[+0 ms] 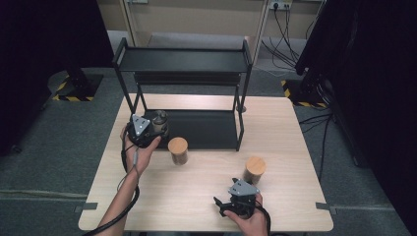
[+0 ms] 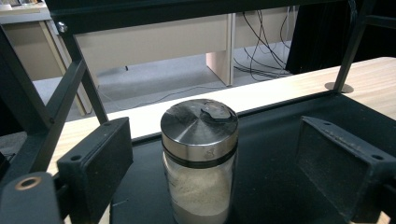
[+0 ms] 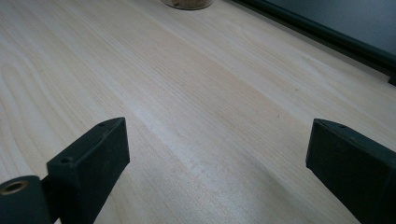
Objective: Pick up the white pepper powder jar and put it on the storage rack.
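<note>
A glass jar [image 2: 200, 158] with a shiny metal lid and pale powder inside stands on the lower shelf [image 2: 280, 186] of a black rack. My left gripper [image 2: 212, 140] is open around it, one jaw on each side with a clear gap to the glass. From above, the left gripper [image 1: 150, 130] sits at the shelf's left end beside that jar [image 1: 159, 119]. My right gripper [image 1: 223, 205] rests low near the table's front edge. In the right gripper view the right gripper [image 3: 217, 140] is open with only bare wood between its jaws.
Two jars with wooden lids stand on the table: one [image 1: 178, 150] just in front of the rack, the other [image 1: 255, 168] to the right near my right hand. The rack's top shelf [image 1: 182, 60] is bare. Cables hang by the far wall [image 1: 287, 29].
</note>
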